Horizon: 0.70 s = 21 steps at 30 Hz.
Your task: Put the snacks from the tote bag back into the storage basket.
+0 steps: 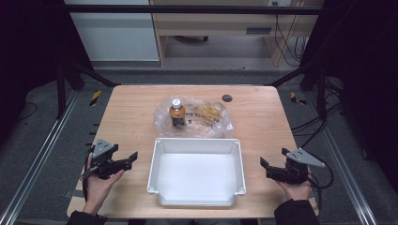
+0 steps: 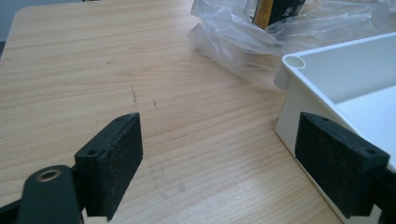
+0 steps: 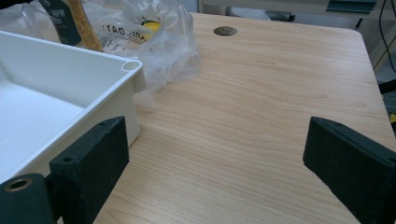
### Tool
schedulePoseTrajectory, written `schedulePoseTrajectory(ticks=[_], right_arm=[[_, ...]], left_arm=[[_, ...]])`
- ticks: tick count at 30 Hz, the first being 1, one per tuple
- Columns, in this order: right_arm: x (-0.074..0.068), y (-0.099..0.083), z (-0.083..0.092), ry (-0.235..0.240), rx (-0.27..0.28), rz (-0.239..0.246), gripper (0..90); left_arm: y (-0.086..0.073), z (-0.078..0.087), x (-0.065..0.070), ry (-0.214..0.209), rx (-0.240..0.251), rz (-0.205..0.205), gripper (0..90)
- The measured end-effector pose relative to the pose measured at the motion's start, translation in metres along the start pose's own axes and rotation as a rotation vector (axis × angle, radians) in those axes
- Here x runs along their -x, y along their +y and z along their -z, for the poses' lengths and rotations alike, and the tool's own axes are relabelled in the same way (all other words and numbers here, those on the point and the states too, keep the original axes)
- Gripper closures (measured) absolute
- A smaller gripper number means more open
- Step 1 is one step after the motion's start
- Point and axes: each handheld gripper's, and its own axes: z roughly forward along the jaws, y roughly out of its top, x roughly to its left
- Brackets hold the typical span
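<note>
White plastic forms the tray, which stands empty at the near middle of the wooden table. Just behind its far rim lies a crumpled clear plastic bag, and a bottle stands upright in the bag's left part.

Left gripper: held low beside the tray's left wall, jaws spread wide, nothing between them. In the left gripper view one pad sits over bare table and the other overlaps the tray's corner. Right gripper: held beside the tray's right wall, jaws likewise spread and empty.

Assessment: the work in hand appears to be getting the bottle out of the bag, probably into the tray; neither gripper has reached it yet. To do this well, one gripper should pin or lift the loose film near the bag's mouth while the other takes the bottle around its body below the cap, jaws square to it. Film caught between pad and bottle is likely to slip, so the bag should be cleared first.

Bottle condition: white cap, amber contents, dark label with yellow print; partly veiled by the film. Something yellow also lies inside the bag to its right; what it is cannot be told.
</note>
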Motion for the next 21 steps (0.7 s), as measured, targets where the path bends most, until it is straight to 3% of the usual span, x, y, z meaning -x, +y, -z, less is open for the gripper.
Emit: schedulePoseTrajectory(ticks=[21], right_arm=[[-0.0009, -0.0004, -0.0018, 0.009, -0.014, 0.006, 6.3]], left_arm=[[0.0061, 0.0005, 0.0083, -0.017, 0.029, 0.007, 15.8]])
